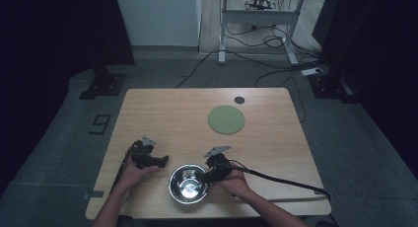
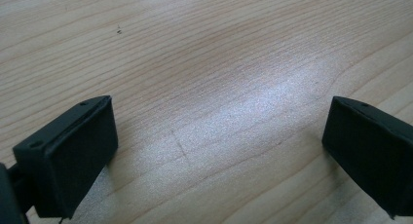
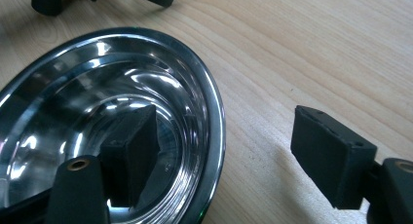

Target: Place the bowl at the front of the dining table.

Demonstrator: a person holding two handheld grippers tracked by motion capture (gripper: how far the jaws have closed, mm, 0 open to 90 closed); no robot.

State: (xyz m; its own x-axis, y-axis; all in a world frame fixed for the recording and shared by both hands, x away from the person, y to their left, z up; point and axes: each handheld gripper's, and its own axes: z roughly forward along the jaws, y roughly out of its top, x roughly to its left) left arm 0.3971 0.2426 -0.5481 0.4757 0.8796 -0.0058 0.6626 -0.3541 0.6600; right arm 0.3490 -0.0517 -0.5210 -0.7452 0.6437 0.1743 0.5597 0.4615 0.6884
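Two grippers work near the person's edge of the wooden table [image 1: 162,108]; between them sits a shiny steel bowl [image 1: 188,183], upright and empty, close to the near edge where both hands can reach it without stretching. The right gripper [image 1: 209,176] has been brought to the bowl's right-hand rim; in the right gripper view its jaws stand wide apart and straddle that rim [image 3: 214,136], one jaw down inside the bowl against the mirrored wall, the other outside above the bare wood; the pads do not appear to press on the metal yet, so nothing is held. That straddle looks deliberate: a thin rolled rim is the one part of a smooth, round bowl that two flat pads can pinch, and approaching from the side keeps the hand clear of the basin.

The left gripper [image 1: 158,161] rests just left of the bowl, apart from it; in the left gripper view its jaws are spread wide over plain tabletop with nothing between them, seemingly parked in waiting.

Farther up the table, well apart from the bowl, lies a flat green round mat [image 1: 226,119], with a small dark disc [image 1: 239,99] beyond it; the mat may be where the bowl is meant to go, though that is only a guess.
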